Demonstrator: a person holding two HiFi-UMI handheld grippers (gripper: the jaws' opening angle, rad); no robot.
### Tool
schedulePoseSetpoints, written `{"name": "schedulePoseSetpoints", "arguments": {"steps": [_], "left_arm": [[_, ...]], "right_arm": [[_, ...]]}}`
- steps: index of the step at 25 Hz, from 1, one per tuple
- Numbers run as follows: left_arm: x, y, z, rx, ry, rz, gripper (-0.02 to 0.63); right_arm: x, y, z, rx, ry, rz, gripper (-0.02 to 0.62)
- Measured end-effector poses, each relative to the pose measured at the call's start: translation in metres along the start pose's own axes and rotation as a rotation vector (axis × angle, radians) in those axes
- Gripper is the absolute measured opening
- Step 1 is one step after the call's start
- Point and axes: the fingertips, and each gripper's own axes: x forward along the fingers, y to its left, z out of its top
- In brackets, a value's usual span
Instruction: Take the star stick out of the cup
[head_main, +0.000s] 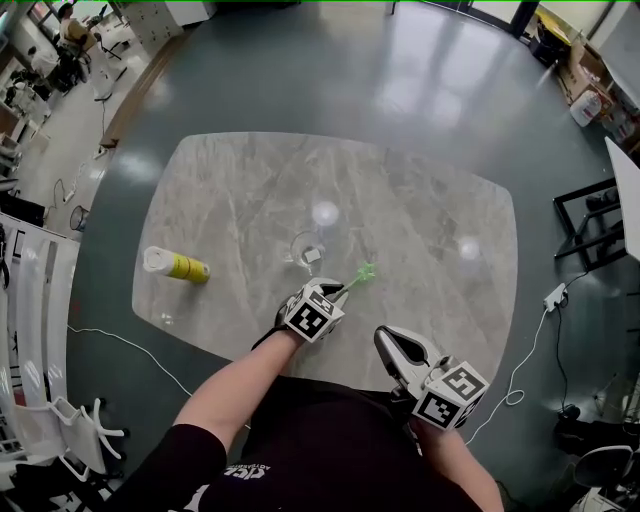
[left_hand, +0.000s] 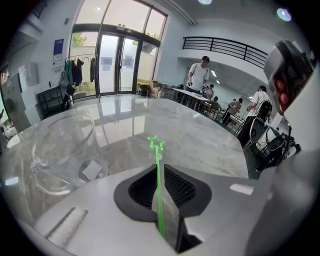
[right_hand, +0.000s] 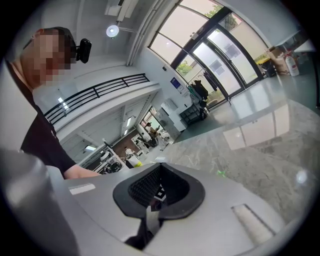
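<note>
- Head view: the star stick (head_main: 362, 274) is already out of the clear cup (head_main: 300, 245), which stands at 11 o'clock from the left gripper (head_main: 335, 288) on the table (head_main: 420, 200).
- Left gripper view: the stick runs between the jaws, which stand slightly apart and no longer pinch it. Its star points to 12 o'clock, low over the marble.
- I judge the step to be setting the stick down; next comes widening the jaws and backing off without dragging it.
- Right gripper view: the right gripper (right_hand: 152, 192) waits with its jaws together and nothing in them.
</note>
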Motion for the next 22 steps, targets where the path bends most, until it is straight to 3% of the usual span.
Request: {"name": "schedulePoseSetpoints", "arguments": {"steps": [5,12,22], "left_arm": [[0.003,0.003,0.003,-0.009,-0.025,0.024,0.048],[-0.031,-0.002,0.034,-0.023,-0.116,0.056,0.060],[-0.130,0.001,0.073,-0.091,-0.306,0.179,0.050]], "right_arm": [[-0.007,-0.004,-0.003,0.014,-0.014,-0.011,0.014],[-0.014,-0.005,0.009,0.013,-0.054,0.012,0.014],[-0.011,0.012,0.027,-0.033,-0.085,0.112,0.014]]}}
